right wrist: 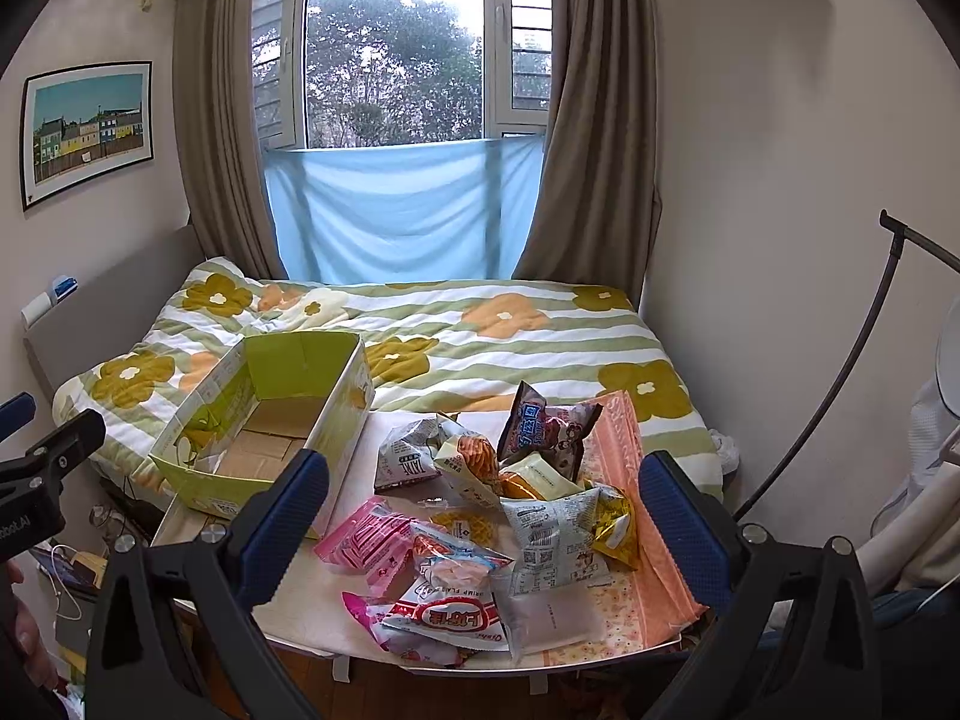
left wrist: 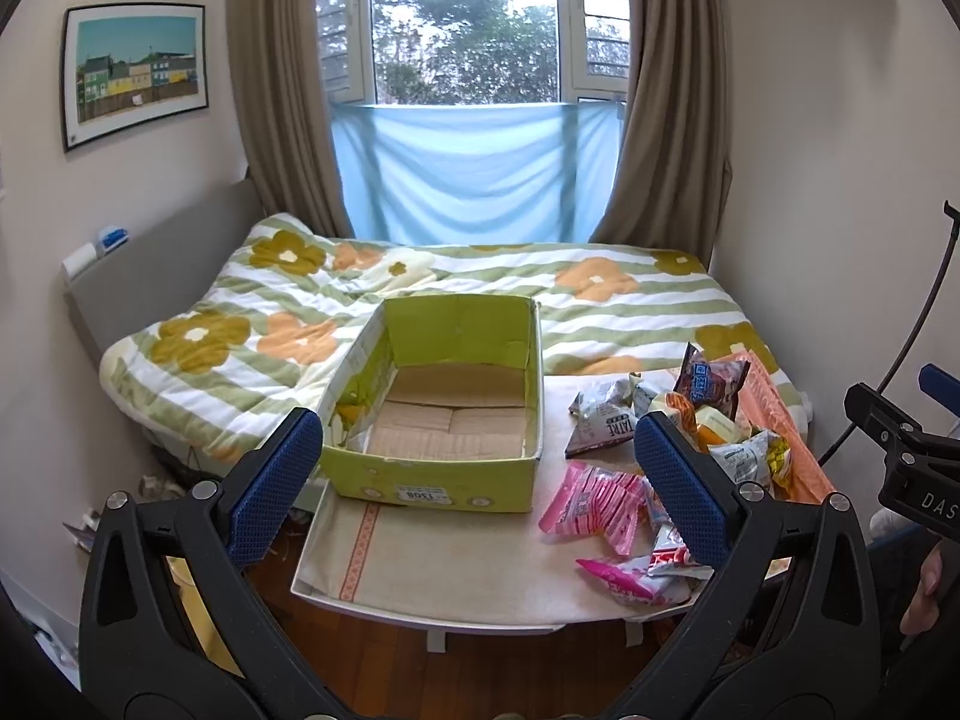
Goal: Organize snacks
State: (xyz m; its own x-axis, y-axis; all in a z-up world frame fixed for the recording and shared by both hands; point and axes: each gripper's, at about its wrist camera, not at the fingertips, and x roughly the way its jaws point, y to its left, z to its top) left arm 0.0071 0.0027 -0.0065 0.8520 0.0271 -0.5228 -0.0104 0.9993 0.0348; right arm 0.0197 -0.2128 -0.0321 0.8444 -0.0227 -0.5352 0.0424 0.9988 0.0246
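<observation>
Two grippers hover above the near edge of the surface (right wrist: 198, 531), both with jaws spread wide and holding nothing: the left gripper (left wrist: 480, 480) faces the green cardboard box (left wrist: 438, 474), the right gripper (right wrist: 480, 504) faces the heap of snack packets (right wrist: 480, 516). Nothing lies in the box yet; it stands open-topped at the surface's far left corner, hard against the bed (right wrist: 480, 324). The packets are piled from the middle to the right edge, partly on an orange cloth (right wrist: 648, 546).

Every packet looks light, crinkly and air-puffed, so it should yield under the pads and may slide on its glossy film. The pink packet (right wrist: 372, 540), nearest the box, and the red-and-white shrimp-snack packet (right wrist: 444, 615) at the near edge lie flat; a crimped end seam or a corner seems the surest hold, since a squeeze across the belly could crush what is inside. The dark packet (right wrist: 549, 426) stands propped toward the far edge, possibly leaning on its neighbours.
</observation>
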